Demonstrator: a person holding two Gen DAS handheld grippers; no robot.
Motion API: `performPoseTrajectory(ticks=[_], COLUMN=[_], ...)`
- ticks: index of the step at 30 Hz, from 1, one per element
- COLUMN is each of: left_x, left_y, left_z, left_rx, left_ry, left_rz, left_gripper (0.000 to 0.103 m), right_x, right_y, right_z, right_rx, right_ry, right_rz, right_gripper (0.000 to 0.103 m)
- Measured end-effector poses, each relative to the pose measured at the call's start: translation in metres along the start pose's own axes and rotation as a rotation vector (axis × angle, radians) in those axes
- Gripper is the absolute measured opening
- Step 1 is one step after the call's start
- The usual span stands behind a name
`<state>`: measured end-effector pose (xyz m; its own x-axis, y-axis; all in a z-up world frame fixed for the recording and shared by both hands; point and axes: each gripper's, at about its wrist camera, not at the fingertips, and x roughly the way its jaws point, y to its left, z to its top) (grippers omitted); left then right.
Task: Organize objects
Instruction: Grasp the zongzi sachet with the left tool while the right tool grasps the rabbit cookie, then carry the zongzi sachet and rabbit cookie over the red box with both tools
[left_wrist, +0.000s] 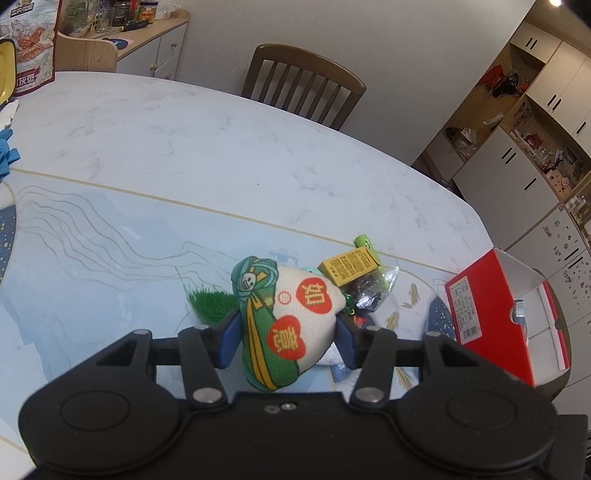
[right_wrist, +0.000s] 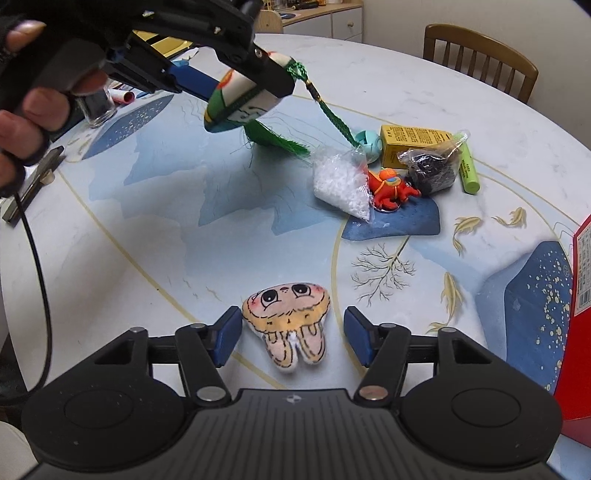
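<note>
Bare tabletop (right_wrist: 155, 221) fills frame centre and left. Upper right: cluster of bead bag (right_wrist: 341, 184), orange toy (right_wrist: 391, 186), yellow box (right_wrist: 410, 144), green marker (right_wrist: 468, 170). Red box (right_wrist: 576, 332) blocks right edge.

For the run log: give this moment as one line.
left gripper: shut on sachet plush, lifted | right gripper: open around tooth plush on table | red box: open

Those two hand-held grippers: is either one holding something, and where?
The left hand-held gripper pinches the stuffed charm across its middle. The right hand-held gripper holds nothing, open around the tooth plush.
</note>
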<state>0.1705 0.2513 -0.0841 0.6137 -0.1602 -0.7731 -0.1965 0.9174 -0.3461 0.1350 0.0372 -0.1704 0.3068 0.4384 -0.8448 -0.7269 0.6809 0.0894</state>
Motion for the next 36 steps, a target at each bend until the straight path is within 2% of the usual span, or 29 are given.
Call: performPoseTrajectory(ticks=[6,11,18,26,36], left_x=[-0.01,-0.022,-0.041,-0.044,-0.02], left_y=[-0.008,-0.02,-0.051,-0.109,-0.191], left_z=[-0.003,-0.003,0.001,0.001,-0.004], left_rx=[0.01,0.017,0.048,0.108,0.207], left_ry=[-0.005,-0.009,-0.028,-0.034,-0.006], left_rz=[-0.003,-0.022,-0.073,-0.139,-0.183], left_gripper=[0.051,0.051,0.051,0.051,0.051], right_x=[-0.003,-0.025,-0.078,-0.137,-0.188], right_y=[0.004,-0.001,-0.022,-0.073,-0.149], right_z=[-0.003,-0.001,0.001,-0.005,-0.033], right_rx=[-0.029,-0.018,0.041,0.145,0.227], right_ry=[-0.025,-0.077,-0.148,-0.201,-0.24], right_rz=[-0.028,-0.03,-0.035,-0.072,-0.159], right_gripper=[0.041,0.04,0.04,0.04,0.04])
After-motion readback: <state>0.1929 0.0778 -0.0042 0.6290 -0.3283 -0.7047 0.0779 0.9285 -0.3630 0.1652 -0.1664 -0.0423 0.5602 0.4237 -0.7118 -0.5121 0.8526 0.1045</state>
